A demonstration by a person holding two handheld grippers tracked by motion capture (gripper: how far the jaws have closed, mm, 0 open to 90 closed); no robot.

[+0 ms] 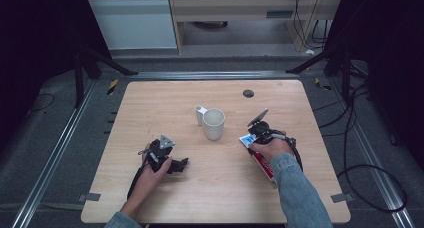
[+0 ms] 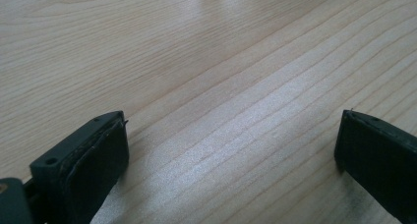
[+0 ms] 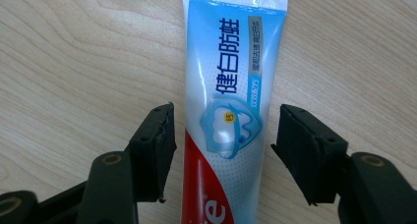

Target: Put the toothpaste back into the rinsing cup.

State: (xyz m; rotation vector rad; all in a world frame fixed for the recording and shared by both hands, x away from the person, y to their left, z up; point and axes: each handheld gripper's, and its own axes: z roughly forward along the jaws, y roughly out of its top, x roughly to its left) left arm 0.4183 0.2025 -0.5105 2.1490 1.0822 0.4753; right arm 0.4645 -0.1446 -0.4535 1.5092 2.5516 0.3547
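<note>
A toothpaste tube, blue and white with a red band, lies flat on the wooden table. My right gripper is low over it, its jaws standing on either side of the tube with a narrow gap at each side, so it is open. In the high view the tube runs under the right hand, and the right gripper is at its blue end. My left gripper rests at the front left of the table. Its jaws are wide apart, and the left gripper has only bare wood between them.
A white mug stands at the table's middle, just left of the right gripper, with a small white part at its back left. A dark cable hole sits farther back. Cables trail off the right edge.
</note>
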